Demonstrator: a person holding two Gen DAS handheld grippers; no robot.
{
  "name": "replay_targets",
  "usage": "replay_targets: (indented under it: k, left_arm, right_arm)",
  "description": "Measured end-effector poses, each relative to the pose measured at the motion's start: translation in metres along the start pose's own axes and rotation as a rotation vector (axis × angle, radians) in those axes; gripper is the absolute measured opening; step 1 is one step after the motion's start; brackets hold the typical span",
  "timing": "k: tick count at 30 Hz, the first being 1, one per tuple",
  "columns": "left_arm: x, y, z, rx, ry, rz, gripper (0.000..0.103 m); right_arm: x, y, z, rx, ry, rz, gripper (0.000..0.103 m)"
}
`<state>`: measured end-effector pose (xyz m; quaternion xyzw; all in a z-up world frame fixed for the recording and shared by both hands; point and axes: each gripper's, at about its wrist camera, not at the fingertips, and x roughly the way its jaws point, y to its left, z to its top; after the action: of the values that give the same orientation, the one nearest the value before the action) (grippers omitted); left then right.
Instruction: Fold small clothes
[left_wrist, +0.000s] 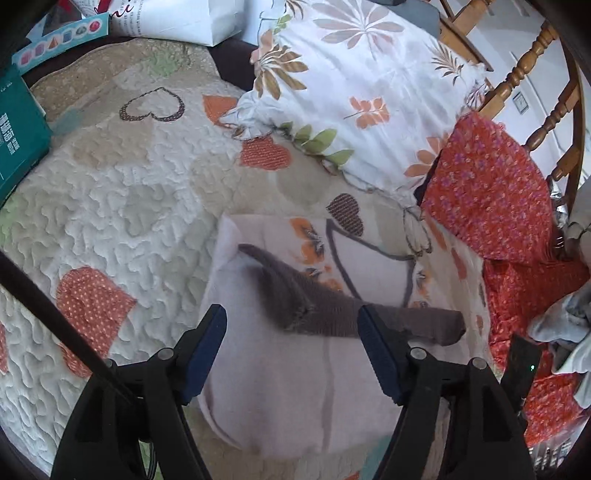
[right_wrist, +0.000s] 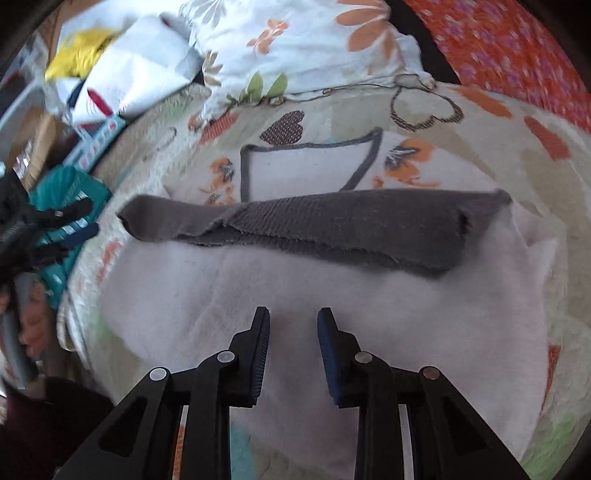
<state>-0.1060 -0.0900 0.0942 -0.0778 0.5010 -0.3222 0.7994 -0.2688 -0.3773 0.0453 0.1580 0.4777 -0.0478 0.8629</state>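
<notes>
A: Where is the garment (left_wrist: 280, 387) now?
B: It lies flat on the quilt (left_wrist: 140, 206), just ahead of both tongs. It is pale pink, with orange flowers and a grey outlined patch on the far part. A grey band (right_wrist: 332, 229) lies across it, between the tongs and that patch.

A: What is the state of the left tongs (left_wrist: 291, 325)?
B: They are spread wide. Nothing is between the pads. One end of the grey band goes behind the right finger (left_wrist: 380, 354), but I cannot tell if they touch.

A: And the right tongs (right_wrist: 293, 321)?
B: The jaws stand a little apart, with a narrow gap, and nothing is in it. They are above the near plain part of the garment, and the band is further ahead.

A: What else is around?
B: Beyond the garment there is a flowered pillow (left_wrist: 354, 85). To the right of the left tongs lies a red cloth (left_wrist: 495, 192), under a wooden rail (left_wrist: 524, 70). To the far left is a green box (left_wrist: 18, 140). In the right wrist view, the left tongs and a hand (right_wrist: 31, 325) show at the left edge, blurred
</notes>
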Motion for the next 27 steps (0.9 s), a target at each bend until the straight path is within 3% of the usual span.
replay_targets:
  k: [2, 5, 8, 12, 16, 22, 27]
  left_arm:
    - [0.0, 0.011, 0.005, -0.034, -0.009, 0.042, 0.072]
    - [-0.001, 0.028, 0.013, -0.117, -0.015, 0.03, 0.072]
    - [-0.005, 0.038, 0.019, -0.157, -0.028, 0.03, 0.072]
    - [-0.016, 0.049, 0.025, -0.186, -0.064, 0.062, 0.072]
    - [-0.028, 0.066, 0.03, -0.251, -0.094, 0.053, 0.072]
    - [-0.037, 0.081, 0.032, -0.332, -0.114, 0.028, 0.072]
    - [-0.045, 0.078, 0.032, -0.294, -0.13, 0.07, 0.073]
  right_arm:
    - [0.01, 0.003, 0.014, -0.012, -0.008, -0.034, 0.03]
    - [0.039, 0.008, 0.052, -0.014, 0.028, -0.039, 0.03]
    - [0.069, 0.007, 0.097, 0.005, 0.033, -0.122, 0.03]
    - [0.062, 0.001, 0.127, 0.121, -0.046, -0.132, 0.03]
    - [0.029, 0.042, 0.114, 0.032, -0.08, -0.023, 0.03]
    - [0.055, 0.142, 0.069, -0.251, 0.113, 0.11, 0.03]
    - [0.117, 0.171, 0.089, -0.298, 0.163, -0.007, 0.03]
